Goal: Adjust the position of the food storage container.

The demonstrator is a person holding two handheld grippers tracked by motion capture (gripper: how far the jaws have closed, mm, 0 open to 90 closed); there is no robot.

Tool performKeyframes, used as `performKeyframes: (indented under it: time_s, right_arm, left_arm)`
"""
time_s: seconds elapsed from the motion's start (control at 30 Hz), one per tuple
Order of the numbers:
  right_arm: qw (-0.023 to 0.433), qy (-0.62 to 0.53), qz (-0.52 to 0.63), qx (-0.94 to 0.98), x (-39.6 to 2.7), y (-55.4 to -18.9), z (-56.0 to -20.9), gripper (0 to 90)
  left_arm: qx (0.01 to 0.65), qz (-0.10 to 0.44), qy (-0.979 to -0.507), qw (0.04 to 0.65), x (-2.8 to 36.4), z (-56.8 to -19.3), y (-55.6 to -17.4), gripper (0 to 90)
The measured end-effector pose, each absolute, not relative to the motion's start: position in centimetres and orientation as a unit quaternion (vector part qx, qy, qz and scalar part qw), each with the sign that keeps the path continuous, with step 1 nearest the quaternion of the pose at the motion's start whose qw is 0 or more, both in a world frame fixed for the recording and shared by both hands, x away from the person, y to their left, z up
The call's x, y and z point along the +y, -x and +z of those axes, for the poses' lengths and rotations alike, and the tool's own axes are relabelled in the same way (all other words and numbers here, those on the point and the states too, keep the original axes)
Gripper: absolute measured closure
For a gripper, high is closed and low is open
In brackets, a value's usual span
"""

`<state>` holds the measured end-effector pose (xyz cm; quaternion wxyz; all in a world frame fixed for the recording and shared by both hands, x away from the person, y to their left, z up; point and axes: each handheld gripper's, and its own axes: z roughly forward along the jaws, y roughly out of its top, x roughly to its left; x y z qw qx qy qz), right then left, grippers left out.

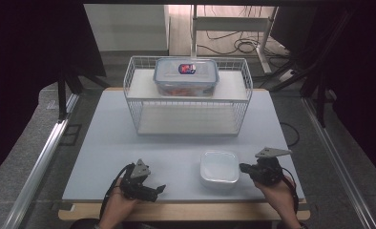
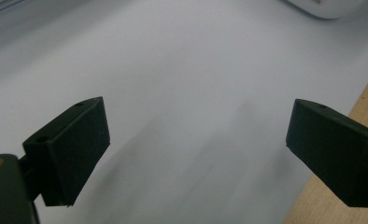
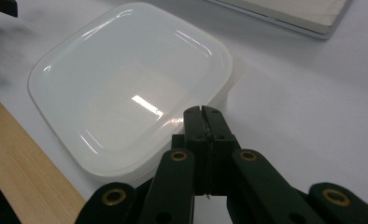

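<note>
1. The white container (image 1: 219, 167) was a shallow, square-ish tub with rounded corners and a smooth, glossy domed lid that caught the light; it sat near the front edge of the pale table (image 1: 109, 143), just beside the right gripper (image 1: 244, 168).
2. There was one white container, one clear lidded box (image 1: 186, 75) with a red-and-blue label, and one white wire rack (image 1: 138, 102) at the back of the table; the clear box stood on the rack's upper shelf. Two grippers were in hand.
3. The right gripper's jaws were pressed together with nothing between them; in the right gripper view their tips reached over the container's near rim, contact unclear.
4. The left gripper (image 1: 161, 189) had its jaws wide apart, holding nothing, over bare table near the front wooden edge.
</note>
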<state>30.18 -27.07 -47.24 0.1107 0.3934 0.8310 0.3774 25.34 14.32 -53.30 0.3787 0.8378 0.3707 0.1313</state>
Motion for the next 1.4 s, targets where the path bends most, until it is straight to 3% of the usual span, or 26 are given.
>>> performKeyframes:
  time_s: [0.9,1.2,1.23,1.3,1.4]
  right_arm:
    - [0.091,-0.343,0.399,0.846,-19.7,-31.6,-48.1,88.8]
    - [0.127,-0.333,0.421,0.834,-21.9,-30.6,-47.7,63.4]
    - [0.126,-0.332,0.423,0.834,-22.3,-30.4,-47.7,54.9]
    - [0.124,-0.331,0.424,0.834,-22.5,-30.3,-47.7,50.9]
    - [0.122,-0.331,0.422,0.835,-22.9,-30.3,-48.1,32.8]
  left_arm:
    - [0.357,0.124,-0.837,0.396,14.3,-52.9,-25.1,6.3]
    - [0.368,0.128,-0.84,0.378,14.4,-53.1,-25.2,6.0]
    - [0.369,0.128,-0.839,0.378,14.4,-53.1,-25.2,5.9]
    - [0.369,0.128,-0.84,0.377,14.4,-53.1,-25.2,5.9]
    - [0.369,0.129,-0.84,0.375,14.4,-53.2,-25.2,5.8]
